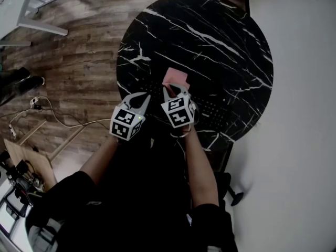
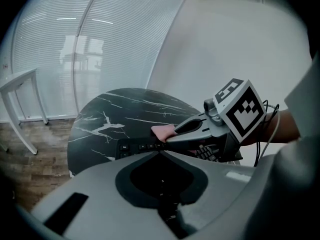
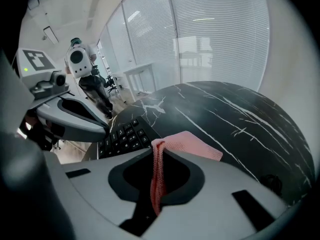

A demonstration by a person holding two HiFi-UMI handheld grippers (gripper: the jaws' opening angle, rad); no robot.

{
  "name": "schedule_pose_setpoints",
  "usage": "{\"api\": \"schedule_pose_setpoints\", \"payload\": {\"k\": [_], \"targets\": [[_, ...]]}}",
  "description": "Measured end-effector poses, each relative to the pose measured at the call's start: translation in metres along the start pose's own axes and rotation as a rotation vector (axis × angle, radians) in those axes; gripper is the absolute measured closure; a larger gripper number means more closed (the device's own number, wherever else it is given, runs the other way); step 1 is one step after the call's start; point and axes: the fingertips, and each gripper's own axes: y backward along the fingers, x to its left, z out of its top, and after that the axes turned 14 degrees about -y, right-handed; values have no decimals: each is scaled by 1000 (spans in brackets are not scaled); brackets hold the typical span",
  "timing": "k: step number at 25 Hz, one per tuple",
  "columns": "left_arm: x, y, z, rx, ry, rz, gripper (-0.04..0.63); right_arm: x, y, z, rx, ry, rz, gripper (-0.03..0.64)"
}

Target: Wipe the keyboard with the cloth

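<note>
A pink cloth [image 1: 176, 77] lies on a black keyboard [image 1: 210, 108] that stretches across the near part of a round black marble table [image 1: 220, 41]. My right gripper [image 1: 176, 90] is shut on the cloth's near edge; in the right gripper view a fold of cloth [image 3: 158, 176] hangs pinched between the jaws of my right gripper [image 3: 157, 149], with the rest of it spread just past the keyboard [image 3: 122, 136]. My left gripper [image 1: 144, 97] hovers beside it to the left, over the keyboard's left end. In the left gripper view my left gripper [image 2: 160, 153] is shut and holds nothing.
The table's near edge [image 1: 157, 135] is just below both grippers. Wooden floor [image 1: 73, 62] lies to the left, with cables [image 1: 47, 109] and white furniture legs [image 1: 42, 25]. A dark chair base [image 1: 233, 196] stands near my right arm.
</note>
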Motion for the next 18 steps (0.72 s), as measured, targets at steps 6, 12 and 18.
{"api": "schedule_pose_setpoints", "payload": {"k": [6, 12, 18], "targets": [[-18, -10, 5, 3, -19, -13, 595, -14, 15, -11, -6, -25, -15, 601], [-39, -19, 10, 8, -36, -28, 595, -33, 29, -23, -10, -43, -33, 601], [-57, -28, 16, 13, -47, -31, 595, -51, 42, -35, -10, -56, -40, 601]]}}
